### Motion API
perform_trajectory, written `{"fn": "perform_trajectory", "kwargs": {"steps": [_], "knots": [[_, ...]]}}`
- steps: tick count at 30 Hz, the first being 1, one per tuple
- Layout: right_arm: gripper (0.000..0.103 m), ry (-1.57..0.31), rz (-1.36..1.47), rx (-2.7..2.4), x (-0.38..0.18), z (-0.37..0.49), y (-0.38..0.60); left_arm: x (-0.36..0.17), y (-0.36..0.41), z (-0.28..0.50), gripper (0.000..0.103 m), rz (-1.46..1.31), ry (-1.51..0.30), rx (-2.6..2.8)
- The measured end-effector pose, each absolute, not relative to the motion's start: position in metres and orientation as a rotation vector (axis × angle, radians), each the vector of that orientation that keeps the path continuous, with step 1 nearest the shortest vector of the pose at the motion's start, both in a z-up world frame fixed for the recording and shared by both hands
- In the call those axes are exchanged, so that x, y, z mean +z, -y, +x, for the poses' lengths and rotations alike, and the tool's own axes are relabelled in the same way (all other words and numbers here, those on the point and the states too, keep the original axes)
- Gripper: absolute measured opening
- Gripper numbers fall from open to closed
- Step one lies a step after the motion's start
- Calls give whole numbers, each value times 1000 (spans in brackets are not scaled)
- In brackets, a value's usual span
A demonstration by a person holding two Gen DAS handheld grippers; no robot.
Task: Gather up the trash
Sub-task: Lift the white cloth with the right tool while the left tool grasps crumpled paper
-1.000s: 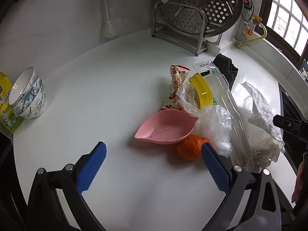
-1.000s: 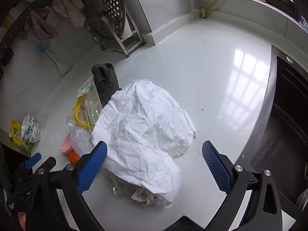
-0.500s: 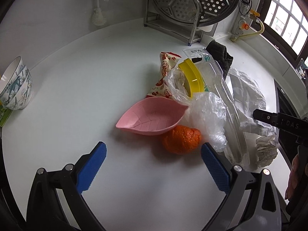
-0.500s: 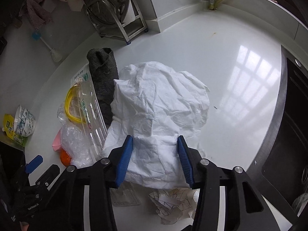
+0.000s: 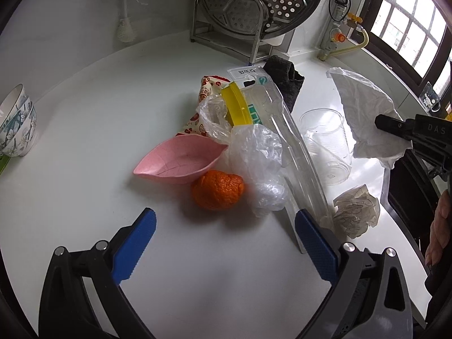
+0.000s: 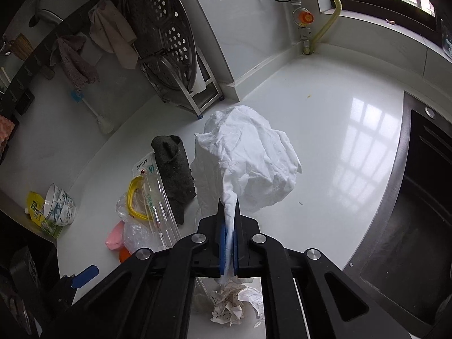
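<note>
Tilting downward, the right hand-held gripper (image 6: 229, 243) clamps the white bag (image 6: 248, 163) (left hand-held gripper (image 5: 223, 247) spread wide).

A glossy white worktop (image 6: 325, 130) filled the room's corner and mirrored the panes of a dark-framed window (image 5: 409, 31). Left of that window a yellow gas hose (image 6: 327, 19) ran down the white wall, and further left stood a metal rack (image 6: 197, 96) holding a perforated steamer tray (image 6: 161, 28). Below the window a dark sink (image 6: 418, 203) was sunk into the worktop.
</note>
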State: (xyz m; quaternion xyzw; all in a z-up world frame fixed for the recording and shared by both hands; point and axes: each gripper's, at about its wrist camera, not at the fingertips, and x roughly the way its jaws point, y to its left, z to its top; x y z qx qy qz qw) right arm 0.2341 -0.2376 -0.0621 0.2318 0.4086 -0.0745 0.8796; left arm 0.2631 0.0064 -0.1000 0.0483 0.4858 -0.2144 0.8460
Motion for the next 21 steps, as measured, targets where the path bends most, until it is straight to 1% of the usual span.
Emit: {"fn": "perform_trajectory", "kwargs": {"steps": [9, 21], "knots": [[4, -828, 496, -212, -56, 190, 274, -96, 44, 222, 97, 133, -998, -503], [4, -836, 559, -282, -68, 98, 346, -108, 124, 187, 97, 164, -961, -445]]}}
